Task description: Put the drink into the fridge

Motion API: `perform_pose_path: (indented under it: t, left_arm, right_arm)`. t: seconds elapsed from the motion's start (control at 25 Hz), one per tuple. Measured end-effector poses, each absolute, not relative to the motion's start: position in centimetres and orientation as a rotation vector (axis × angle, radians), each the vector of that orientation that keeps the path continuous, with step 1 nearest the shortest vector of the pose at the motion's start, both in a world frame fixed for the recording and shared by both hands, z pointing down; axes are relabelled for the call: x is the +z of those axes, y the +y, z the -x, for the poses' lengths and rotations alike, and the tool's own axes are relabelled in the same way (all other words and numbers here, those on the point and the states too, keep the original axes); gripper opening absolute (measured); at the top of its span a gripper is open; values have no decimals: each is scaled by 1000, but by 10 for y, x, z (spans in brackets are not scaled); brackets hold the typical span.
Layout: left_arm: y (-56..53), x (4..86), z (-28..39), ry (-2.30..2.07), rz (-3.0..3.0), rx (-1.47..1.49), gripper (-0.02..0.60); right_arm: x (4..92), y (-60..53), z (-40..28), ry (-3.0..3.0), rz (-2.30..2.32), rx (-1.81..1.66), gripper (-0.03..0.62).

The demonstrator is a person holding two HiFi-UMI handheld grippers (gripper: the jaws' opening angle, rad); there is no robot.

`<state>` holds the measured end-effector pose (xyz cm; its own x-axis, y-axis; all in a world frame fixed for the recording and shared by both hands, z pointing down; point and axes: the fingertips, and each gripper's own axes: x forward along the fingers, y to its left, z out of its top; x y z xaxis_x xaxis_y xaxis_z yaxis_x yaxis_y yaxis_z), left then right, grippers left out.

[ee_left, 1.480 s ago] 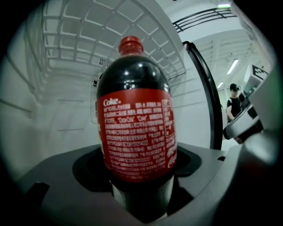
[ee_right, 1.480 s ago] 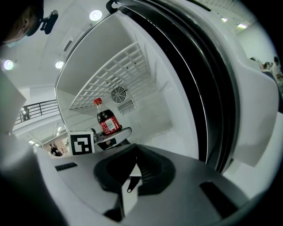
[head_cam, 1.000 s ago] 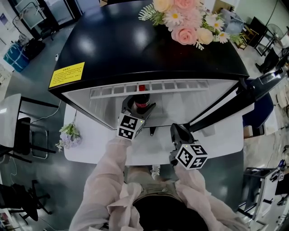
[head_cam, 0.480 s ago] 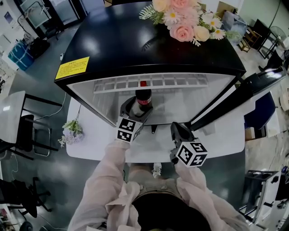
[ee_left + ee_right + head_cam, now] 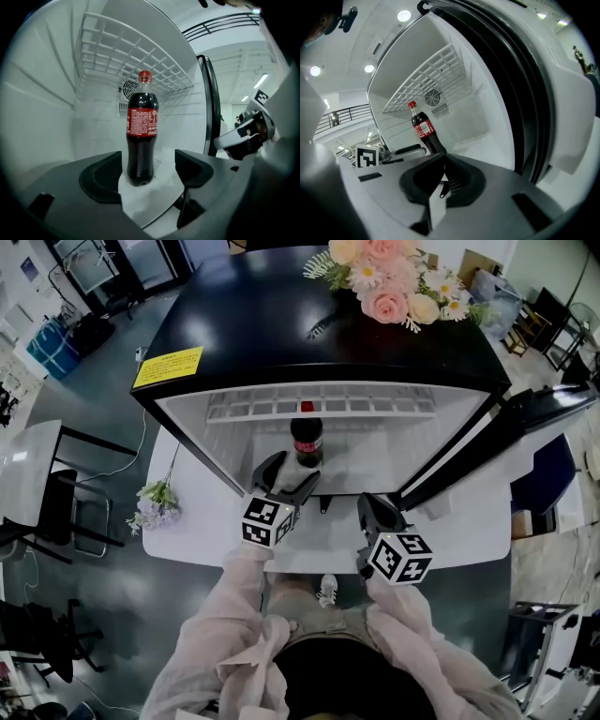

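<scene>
Left tongs point(image 5: 289, 474) spread, empty; right tongs point(image 5: 368, 505) pressed together. Ease left straight back, not clipping the upright drink point(image 5: 306, 439).

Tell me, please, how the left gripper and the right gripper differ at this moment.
The left gripper has its jaws apart; the right gripper has them together. The left gripper faces the cola bottle squarely; the right gripper sees it off to one side. Both grip nothing.

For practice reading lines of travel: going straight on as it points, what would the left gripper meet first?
Probably the cola bottle, upright in the fridge just ahead of the open left gripper, in line with its jaw gap; depth is unclear.
</scene>
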<state>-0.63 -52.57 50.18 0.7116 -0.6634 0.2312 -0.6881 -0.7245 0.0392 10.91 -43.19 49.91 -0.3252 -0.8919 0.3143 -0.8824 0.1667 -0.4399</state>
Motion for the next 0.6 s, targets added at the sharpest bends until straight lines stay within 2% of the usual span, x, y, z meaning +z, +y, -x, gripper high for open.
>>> perform_pose_path:
  t: [0.4, 0.48, 0.6]
  left_arm:
    - [-485, 493, 9, -1145, -2693, 225, 358]
    - [-478, 493, 10, -1160, -2676, 219, 340]
    - [-470, 493, 14, -1202, -2638, 206, 275]
  right_arm:
    - [498, -427, -103, 2433, 1790, -869, 11]
    - [498, -425, -102, 2438, 1785, -870, 11]
    - [499, -422, -101, 2445, 1776, -874, 11]
